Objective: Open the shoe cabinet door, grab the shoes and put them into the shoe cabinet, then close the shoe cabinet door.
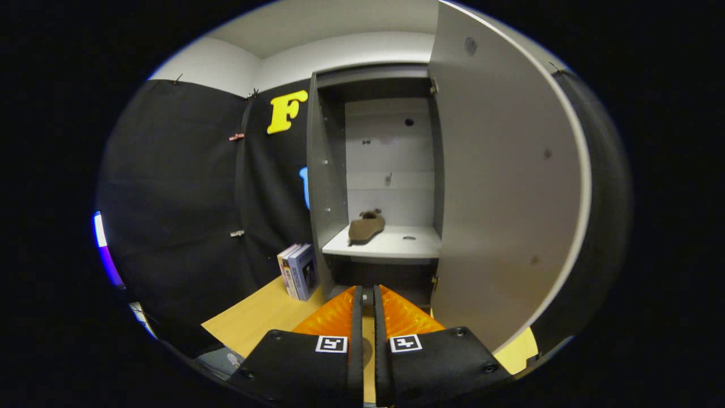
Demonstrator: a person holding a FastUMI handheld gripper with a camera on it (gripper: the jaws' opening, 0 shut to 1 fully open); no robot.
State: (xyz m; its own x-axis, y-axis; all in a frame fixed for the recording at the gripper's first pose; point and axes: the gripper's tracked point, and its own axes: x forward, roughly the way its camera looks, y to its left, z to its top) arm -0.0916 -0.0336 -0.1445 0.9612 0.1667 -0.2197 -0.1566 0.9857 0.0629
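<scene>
On the wooden tabletop point(255, 323) stands the shoe cabinet point(327, 187), its door point(504, 187) swung wide. We see a brown shoe point(366, 226) lying on the shelf point(396, 245) inside (beyond the fingers). Our gripper point(366, 294) holds nothing, fingers nearly together. Books point(298, 271) lean beside the cabinet.
</scene>
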